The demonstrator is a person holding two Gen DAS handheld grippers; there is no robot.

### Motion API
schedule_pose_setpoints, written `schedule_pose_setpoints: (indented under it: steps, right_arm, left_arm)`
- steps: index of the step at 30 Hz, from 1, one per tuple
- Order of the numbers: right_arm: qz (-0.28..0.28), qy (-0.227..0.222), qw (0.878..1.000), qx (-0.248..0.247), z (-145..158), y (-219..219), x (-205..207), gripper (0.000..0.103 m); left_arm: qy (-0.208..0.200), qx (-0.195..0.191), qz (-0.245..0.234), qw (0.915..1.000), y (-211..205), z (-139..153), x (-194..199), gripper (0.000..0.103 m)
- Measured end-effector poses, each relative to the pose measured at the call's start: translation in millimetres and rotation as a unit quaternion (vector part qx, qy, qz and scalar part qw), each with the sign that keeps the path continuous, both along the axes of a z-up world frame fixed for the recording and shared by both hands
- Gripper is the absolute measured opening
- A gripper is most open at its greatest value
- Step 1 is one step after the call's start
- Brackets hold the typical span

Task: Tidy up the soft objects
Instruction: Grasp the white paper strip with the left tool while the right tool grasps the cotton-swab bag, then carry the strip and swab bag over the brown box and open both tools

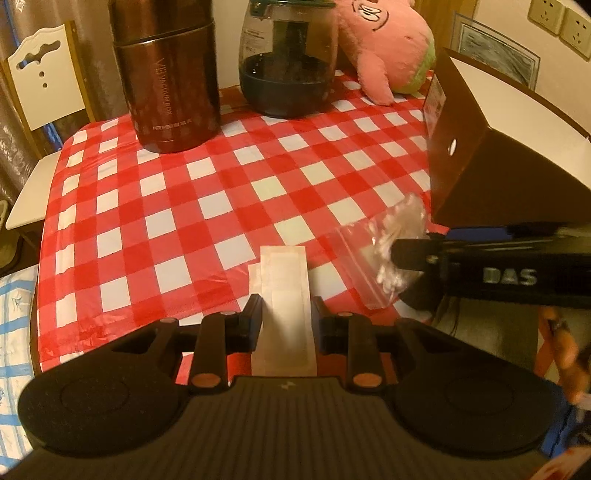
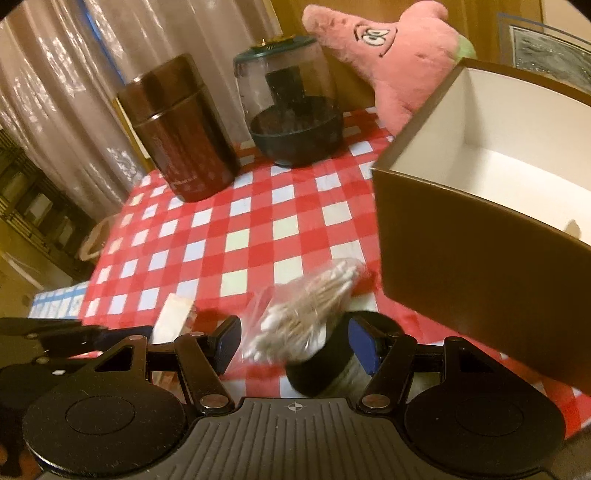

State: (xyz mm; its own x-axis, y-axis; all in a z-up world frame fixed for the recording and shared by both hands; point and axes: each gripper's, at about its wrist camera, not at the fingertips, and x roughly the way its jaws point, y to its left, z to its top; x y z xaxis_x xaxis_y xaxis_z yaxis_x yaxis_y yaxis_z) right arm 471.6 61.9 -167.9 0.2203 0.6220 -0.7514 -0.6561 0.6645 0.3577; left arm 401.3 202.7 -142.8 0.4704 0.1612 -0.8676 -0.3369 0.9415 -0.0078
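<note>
Your left gripper [image 1: 284, 314] clamps a white packet [image 1: 284, 295]; your right gripper [image 2: 291, 343] seems released around the swab bag [image 2: 306, 306], the brown box [image 2: 480, 236] just beside it.

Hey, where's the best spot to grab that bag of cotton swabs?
Grip the bag of cotton swabs across its bulging middle, coming from the near table edge. The bundle points diagonally toward the box, so close the right claw across the sticks, not lengthwise.

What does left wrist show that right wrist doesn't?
Left wrist only: white chair, wall sockets, and the left gripper around a white packet.

Right wrist only: the box interior, white, and a black round item between the right gripper fingers.

Both: checked cloth, brown flask, glass jar, pink plush, swab bag.
</note>
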Motion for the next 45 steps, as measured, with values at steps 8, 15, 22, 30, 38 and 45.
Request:
schedule_pose_setpoints:
  steps: [8, 15, 22, 30, 38, 45]
  right_arm:
    - [0.004, -0.025, 0.999, -0.031, -20.5, 23.3, 4.0, 0.064]
    - [0.035, -0.061, 0.997, -0.043, -21.2, 25.3, -3.7, 0.040]
    - [0.060, -0.077, 0.995, -0.030, -9.6, 19.9, -12.7, 0.035]
    - [0.053, -0.077, 0.996, 0.006, 20.3, -1.5, -22.2, 0.035]
    - [0.028, -0.075, 0.996, 0.029, 50.3, -40.3, -32.4, 0.035]
    - [-0.007, -0.079, 0.996, 0.043, 75.8, -95.1, -43.4, 0.035]
  left_arm:
    - [0.001, -0.009, 0.009, 0.9999, 5.8, -1.7, 2.6, 0.026]
    - [0.000, -0.009, 0.013, 0.9999, 6.5, 0.0, 3.5, 0.026]
    - [-0.005, -0.007, 0.009, 0.9999, 2.4, 7.6, 3.6, 0.026]
    - [-0.019, -0.003, 0.002, 0.9998, -8.2, 26.3, 0.6, 0.026]
    - [-0.035, 0.001, -0.015, 0.9993, -28.1, 51.1, -6.9, 0.026]
    - [-0.049, 0.004, -0.041, 0.9979, -53.7, 73.8, -15.5, 0.026]
